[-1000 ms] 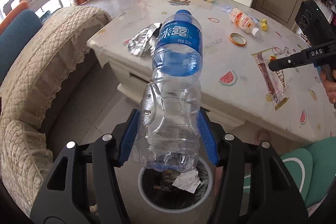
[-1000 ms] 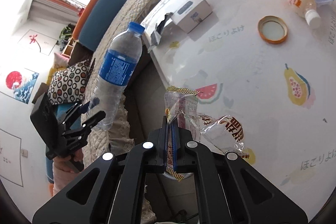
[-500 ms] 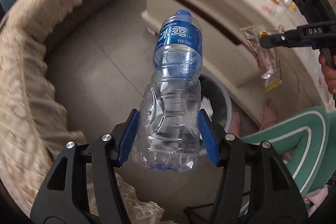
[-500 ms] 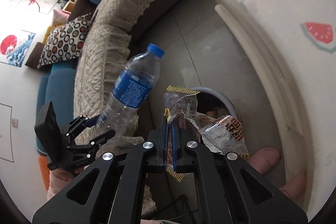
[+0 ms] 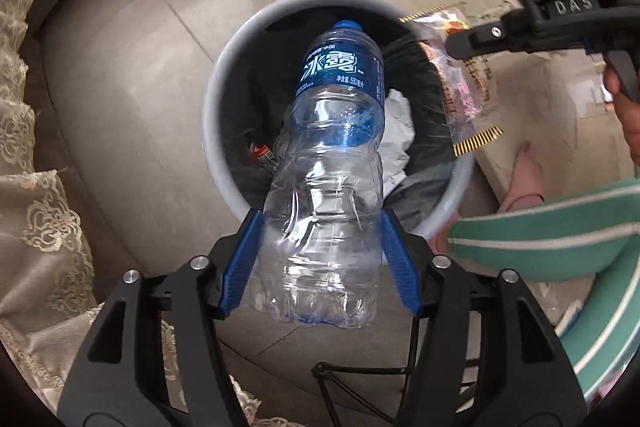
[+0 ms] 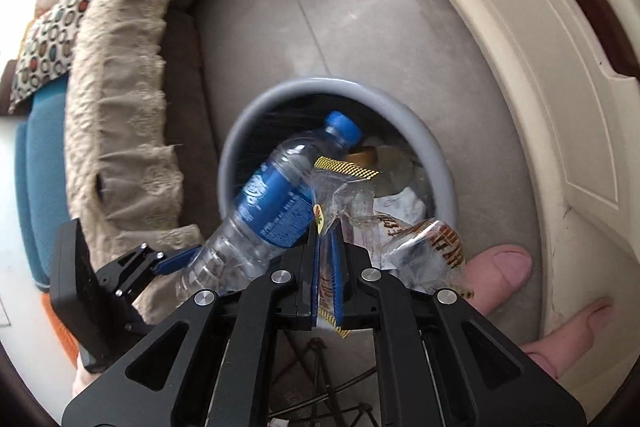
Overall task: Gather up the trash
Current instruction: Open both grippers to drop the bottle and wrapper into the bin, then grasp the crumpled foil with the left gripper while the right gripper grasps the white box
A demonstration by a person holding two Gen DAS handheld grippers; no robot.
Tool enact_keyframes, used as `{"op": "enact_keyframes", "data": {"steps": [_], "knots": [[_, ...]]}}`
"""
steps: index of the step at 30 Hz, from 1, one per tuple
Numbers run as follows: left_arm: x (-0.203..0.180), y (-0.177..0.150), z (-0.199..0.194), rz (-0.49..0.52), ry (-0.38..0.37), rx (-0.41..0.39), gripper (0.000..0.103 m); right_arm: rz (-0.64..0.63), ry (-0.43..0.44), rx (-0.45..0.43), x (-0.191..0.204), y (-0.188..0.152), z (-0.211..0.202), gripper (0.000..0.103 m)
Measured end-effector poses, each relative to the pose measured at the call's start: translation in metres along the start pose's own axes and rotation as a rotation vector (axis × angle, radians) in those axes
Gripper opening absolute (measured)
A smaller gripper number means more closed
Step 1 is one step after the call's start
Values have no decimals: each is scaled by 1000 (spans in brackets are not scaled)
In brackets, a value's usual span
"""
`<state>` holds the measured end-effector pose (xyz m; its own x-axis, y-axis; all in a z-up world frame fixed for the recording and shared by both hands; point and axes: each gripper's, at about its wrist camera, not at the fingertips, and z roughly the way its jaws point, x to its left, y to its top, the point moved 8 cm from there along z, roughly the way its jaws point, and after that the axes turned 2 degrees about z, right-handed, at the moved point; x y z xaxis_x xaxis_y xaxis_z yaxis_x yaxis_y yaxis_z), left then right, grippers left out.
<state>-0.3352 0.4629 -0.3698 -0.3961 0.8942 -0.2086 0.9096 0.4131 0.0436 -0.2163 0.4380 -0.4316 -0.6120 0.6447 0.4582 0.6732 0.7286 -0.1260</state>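
Observation:
A clear water bottle [image 5: 332,163] with a blue label and cap sits between the blue pads of my left gripper [image 5: 322,215], cap pointing down into the grey trash bin [image 5: 216,99]. The jaws are opening, but the pads still flank the bottle's lower body. In the right wrist view the bottle [image 6: 276,211] tilts over the bin's rim [image 6: 240,131] from the left gripper [image 6: 168,259]. My right gripper [image 6: 326,223] pinches a crinkled clear snack wrapper [image 6: 420,247]; its jaws are starting to open. It hangs over the bin's right rim as the wrapper [image 5: 464,95] under the right gripper [image 5: 452,43].
The bin holds crumpled paper [image 5: 396,131] and other scraps in a black liner. A lace-covered sofa [image 6: 116,87] runs along the left, the cream table base [image 6: 540,67] along the right. A person's bare foot [image 6: 500,267] and green striped trouser leg [image 5: 540,239] are beside the bin.
Both grippers have dropped from table height to just over the bin, which now fills both views. The bottle and wrapper came down with them. The left pads stand slightly wider.

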Motion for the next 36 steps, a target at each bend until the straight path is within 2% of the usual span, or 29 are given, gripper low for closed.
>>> {"op": "enact_keyframes", "data": {"steps": [2,3,4,5,7,11,19,24,27,31,36], "knots": [[1,-1,7,-20,11,12,62,-24,-36,1,-4,3,5,29],[2,2,8,-26,18,13,62,-38,-55,-6,-4,5,4,49],[3,5,9,-32,29,12,64,-46,-68,-15,-5,7,4,64],[5,8,9,-38,47,16,65,-61,-83,-27,-3,10,0,66],[5,13,5,-32,63,15,71,-77,-98,-30,-5,14,-5,66],[10,23,-21,8,149,-40,80,-147,-96,-71,10,18,-37,66],[-14,51,-95,84,135,-184,80,-222,-22,-226,29,16,-137,66],[-44,102,-138,128,150,-296,80,-194,-19,-342,12,22,-217,66],[-63,138,-160,152,140,-353,80,-119,-31,-388,-11,32,-253,66],[-86,193,-182,216,179,-416,80,-14,-31,-432,-36,50,-286,66],[-105,261,-201,248,201,-464,80,109,-45,-493,-60,86,-317,66]]}}
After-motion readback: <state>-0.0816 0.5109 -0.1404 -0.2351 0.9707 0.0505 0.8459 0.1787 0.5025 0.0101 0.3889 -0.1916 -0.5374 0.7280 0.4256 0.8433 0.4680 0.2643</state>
